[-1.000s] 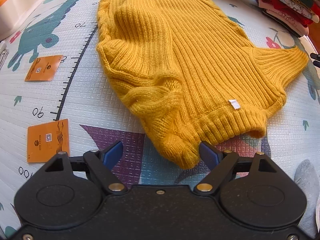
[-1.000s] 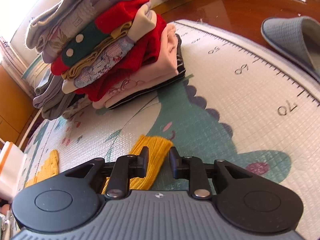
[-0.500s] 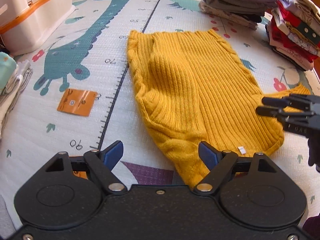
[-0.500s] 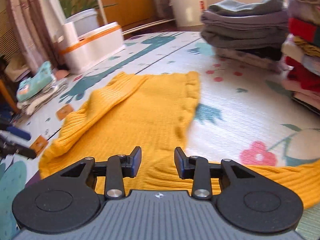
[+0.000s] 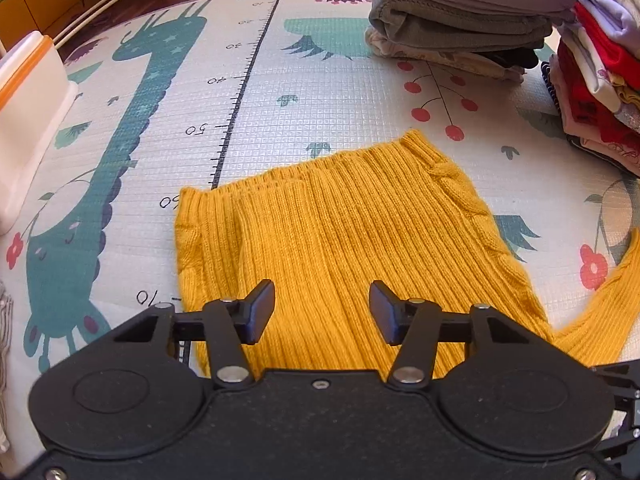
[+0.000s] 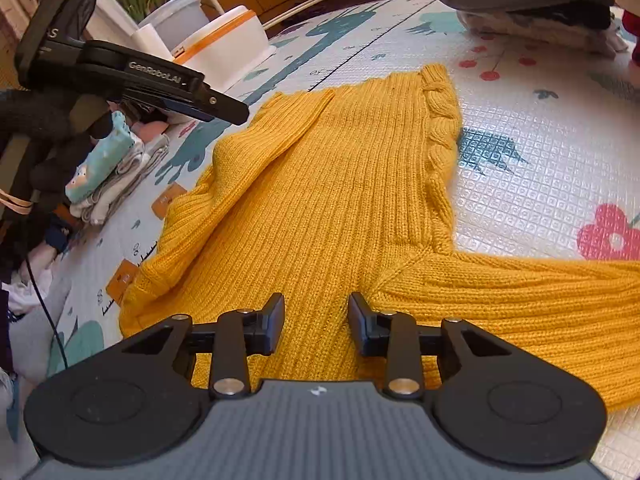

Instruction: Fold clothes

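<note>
Your right gripper [image 6: 316, 322] hovered part-open and empty beside the sweater's [image 6: 340, 200] outstretched sleeve [image 6: 520, 300]; pinching its cuff end looked best, while your left gripper [image 5: 322, 312], just narrowing, held nothing.

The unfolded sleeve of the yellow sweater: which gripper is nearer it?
Right. The right gripper hovers at the unfolded sleeve where it joins the body; the left gripper hangs over the body's middle.
</note>
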Demonstrator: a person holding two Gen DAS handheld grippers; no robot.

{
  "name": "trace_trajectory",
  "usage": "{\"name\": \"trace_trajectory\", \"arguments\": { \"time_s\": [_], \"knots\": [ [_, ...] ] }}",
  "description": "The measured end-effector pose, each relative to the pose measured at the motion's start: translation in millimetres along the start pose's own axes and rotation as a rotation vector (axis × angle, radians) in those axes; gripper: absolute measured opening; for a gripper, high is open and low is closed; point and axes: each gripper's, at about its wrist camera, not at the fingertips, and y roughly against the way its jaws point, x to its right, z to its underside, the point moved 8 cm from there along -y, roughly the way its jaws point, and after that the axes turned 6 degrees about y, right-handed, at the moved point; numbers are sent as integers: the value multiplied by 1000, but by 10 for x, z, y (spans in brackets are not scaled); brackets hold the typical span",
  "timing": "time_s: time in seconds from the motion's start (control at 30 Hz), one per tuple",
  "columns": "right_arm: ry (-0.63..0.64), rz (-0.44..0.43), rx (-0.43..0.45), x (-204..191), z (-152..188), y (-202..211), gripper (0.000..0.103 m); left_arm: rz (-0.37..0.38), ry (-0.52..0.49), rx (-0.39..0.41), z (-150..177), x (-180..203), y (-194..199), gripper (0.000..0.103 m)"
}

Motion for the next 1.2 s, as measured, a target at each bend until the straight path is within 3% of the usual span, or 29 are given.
{"name": "trace_trajectory", "arguments": {
  "time_s": [0.13, 0.4, 0.5, 0.6, 0.87, 1.2],
  "knots": [
    [-43, -28, 12, 56, 16, 4, 34, 31, 84, -68, -138, -64, -322, 34],
    [-128, -74, 35, 140, 24, 13, 32, 21, 110, -137, -202, -164, -601, 30],
    [-128, -80, 37, 143, 26, 18, 32, 41, 174, -143, -199, -279, -594, 18],
    [-129, -83, 38, 149, 35, 29, 32, 30, 140, -129, -200, -279, -577, 8],
    [-123, -70, 25, 139, 43, 40, 31, 92, 265, 23, -181, -626, 172, 4],
    [-51, -14, -21, 51, 9, 13, 31, 51, 408, 199, 282, -1420, 1263, 4]
  ]
}}
